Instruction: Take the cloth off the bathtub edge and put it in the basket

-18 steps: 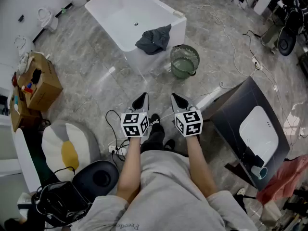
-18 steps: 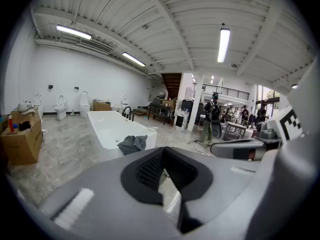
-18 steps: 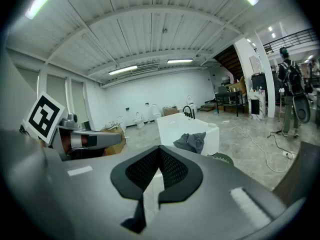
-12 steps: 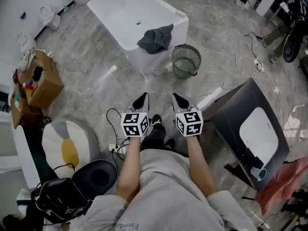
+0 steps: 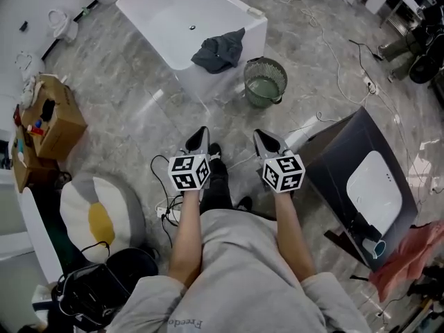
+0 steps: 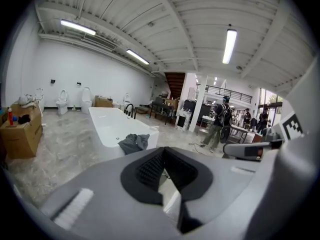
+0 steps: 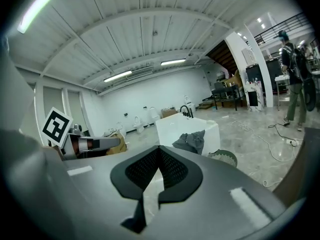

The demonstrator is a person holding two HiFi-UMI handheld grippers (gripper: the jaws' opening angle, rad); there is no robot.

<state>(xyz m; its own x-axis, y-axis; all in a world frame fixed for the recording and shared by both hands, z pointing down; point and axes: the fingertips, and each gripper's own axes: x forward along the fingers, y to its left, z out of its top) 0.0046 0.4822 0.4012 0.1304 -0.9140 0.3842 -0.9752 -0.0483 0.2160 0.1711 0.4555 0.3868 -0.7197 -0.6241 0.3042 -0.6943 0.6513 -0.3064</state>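
Left gripper [image 5: 201, 131] and right gripper [image 5: 259, 135] are both closed tight and empty, side by side, well short of the tub. Cloth [image 5: 219, 50] hangs bunched over the bathtub [image 5: 161, 19] near corner, with the basket [image 5: 284, 75] just beside it on the floor. Probably best to step in, open one wide and pinch a thick fold.

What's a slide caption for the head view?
Shut, the left gripper and right gripper face the cloth on the bathtub by the basket.
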